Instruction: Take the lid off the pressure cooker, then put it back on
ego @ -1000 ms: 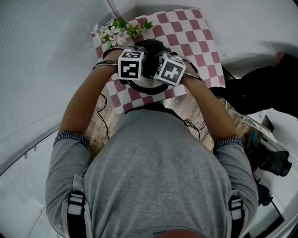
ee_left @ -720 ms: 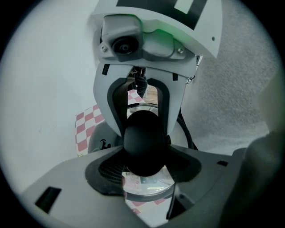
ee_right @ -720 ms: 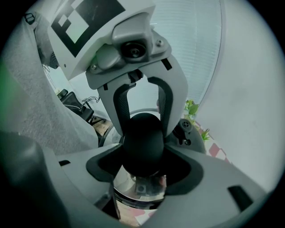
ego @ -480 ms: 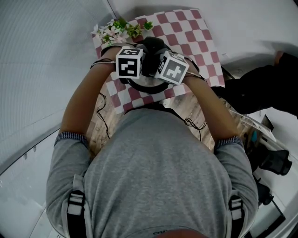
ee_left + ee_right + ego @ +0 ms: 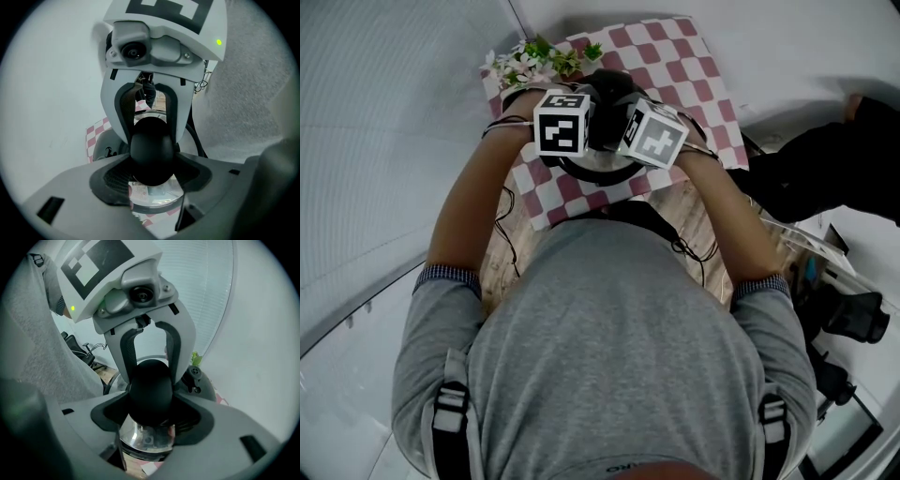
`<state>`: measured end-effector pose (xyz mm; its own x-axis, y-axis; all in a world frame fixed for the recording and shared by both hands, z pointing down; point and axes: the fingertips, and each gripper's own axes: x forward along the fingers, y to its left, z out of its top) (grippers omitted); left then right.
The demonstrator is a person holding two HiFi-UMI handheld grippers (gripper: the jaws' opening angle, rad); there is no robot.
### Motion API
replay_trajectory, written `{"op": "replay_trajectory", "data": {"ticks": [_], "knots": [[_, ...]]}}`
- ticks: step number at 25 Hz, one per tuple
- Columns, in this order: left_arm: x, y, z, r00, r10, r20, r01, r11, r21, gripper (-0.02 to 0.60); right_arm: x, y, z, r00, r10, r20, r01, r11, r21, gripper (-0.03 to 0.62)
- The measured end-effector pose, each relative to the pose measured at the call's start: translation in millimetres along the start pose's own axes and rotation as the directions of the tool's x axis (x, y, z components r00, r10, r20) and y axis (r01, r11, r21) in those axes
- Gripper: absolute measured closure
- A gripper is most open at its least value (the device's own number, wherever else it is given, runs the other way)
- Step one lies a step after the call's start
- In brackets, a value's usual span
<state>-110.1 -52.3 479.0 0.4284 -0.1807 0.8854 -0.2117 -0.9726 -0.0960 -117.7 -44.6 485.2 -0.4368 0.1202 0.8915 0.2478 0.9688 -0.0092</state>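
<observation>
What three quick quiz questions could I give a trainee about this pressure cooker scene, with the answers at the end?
1. True or false: the left gripper holds nothing.
2. What is the right gripper clamped on? A) the black knob B) a spoon C) a cup
3. What stands at the far left corner of the checked cloth, as the head view shows it?
Key: 1 false: it is shut on the black knob, opposite the right gripper. 2 A. 3 the flowers.
</observation>
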Motion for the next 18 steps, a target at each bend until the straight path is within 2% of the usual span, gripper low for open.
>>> {"op": "replay_trajectory", "data": {"ticks": [4,11,18], "knots": [[-4,1,7,1.000,0.015,-0.005,-0.015,1.000,-0.007,0.282,-7,0,-1,1.000,-0.005,0.015,0.005,1.000,-0.017,0.303],[-2,14,30,0.998,0.057,-0.026,-0.059,0.996,-0.066,0.282,-25,-11,-16,0.999,0.025,0.041,-0.021,0.995,-0.096,0.303],[6,36,66,0.993,0.107,-0.046,-0.113,0.980,-0.162,0.282,-53,-32,-42,0.996,0.072,0.049,-0.061,0.977,-0.204,0.303]]}}
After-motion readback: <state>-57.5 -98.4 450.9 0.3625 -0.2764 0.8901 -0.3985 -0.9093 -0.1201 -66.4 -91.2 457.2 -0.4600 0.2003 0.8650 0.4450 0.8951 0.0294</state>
